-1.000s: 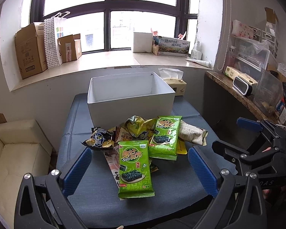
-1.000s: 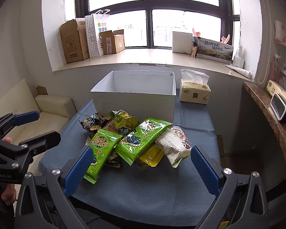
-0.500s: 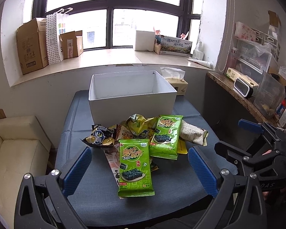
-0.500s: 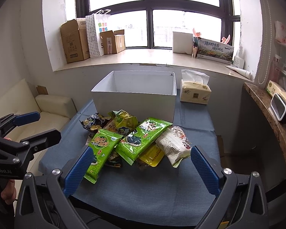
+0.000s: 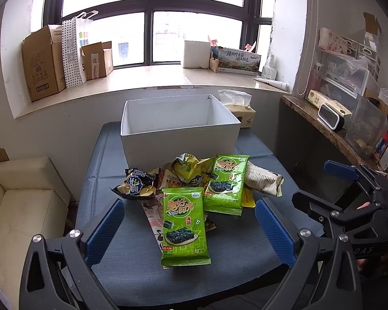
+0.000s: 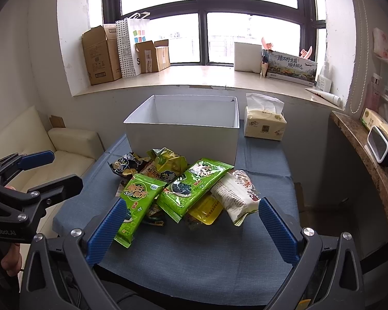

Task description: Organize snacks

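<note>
White box (image 5: 179, 126) sits empty; every snack (image 5: 185, 221) lies piled before it on the surface (image 5: 132, 271). Left hand-held gripper (image 5: 188, 228) and right hand-held gripper (image 6: 190, 228) gape, holding nothing: sorting not begun.

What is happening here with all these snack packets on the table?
A person holds two grippers over a pile of snack packets on a blue table. The left gripper and the right gripper are both open and hold nothing. The white box behind the pile shows no snacks inside.
</note>
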`<state>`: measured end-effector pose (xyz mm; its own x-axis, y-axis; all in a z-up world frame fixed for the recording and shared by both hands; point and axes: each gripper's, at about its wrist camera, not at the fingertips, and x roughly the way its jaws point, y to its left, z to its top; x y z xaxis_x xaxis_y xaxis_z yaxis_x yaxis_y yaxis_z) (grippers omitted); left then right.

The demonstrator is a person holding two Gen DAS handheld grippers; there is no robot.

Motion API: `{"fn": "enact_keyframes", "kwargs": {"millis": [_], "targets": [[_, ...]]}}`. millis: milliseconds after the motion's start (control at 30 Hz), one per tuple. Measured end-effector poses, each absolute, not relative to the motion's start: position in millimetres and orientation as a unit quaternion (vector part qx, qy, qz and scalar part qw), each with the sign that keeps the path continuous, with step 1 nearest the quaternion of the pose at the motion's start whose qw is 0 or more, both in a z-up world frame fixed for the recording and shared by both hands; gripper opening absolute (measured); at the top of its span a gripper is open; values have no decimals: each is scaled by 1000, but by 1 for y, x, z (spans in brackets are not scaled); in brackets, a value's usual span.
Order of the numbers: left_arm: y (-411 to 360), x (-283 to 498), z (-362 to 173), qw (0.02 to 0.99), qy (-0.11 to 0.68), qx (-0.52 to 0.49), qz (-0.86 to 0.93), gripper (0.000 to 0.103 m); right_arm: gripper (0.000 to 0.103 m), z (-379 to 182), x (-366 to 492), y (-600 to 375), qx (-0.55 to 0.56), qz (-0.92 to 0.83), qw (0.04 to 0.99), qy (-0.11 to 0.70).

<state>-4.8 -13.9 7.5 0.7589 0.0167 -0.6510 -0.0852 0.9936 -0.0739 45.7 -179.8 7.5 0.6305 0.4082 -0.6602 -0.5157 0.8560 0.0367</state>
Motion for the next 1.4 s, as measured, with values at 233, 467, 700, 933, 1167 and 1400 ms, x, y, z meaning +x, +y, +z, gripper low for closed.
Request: {"fn": "enact_keyframes", "kwargs": {"millis": [233, 467, 700, 933, 1167, 1400], "targets": [[-12, -5, 7, 936, 347, -52, 28, 103, 103, 7, 45, -180, -79, 258, 899, 346], [-11, -5, 7, 936, 347, -52, 30, 103, 103, 6, 46, -180, -80, 257, 898, 348], [-9, -5, 7, 936, 347, -53, 32, 103, 103, 5, 46, -180, -80, 257, 897, 351], [-10, -4, 6, 935, 348, -52, 33, 103, 103, 2, 46, -178, -81, 258, 895, 354], [-8, -4, 3, 935, 349, -54, 36, 103, 103, -8, 55, -174, -74, 261, 888, 370], [1, -4, -5, 931, 358, -57, 46, 103, 103, -34, 86, -152, -62, 276, 865, 413]]}}
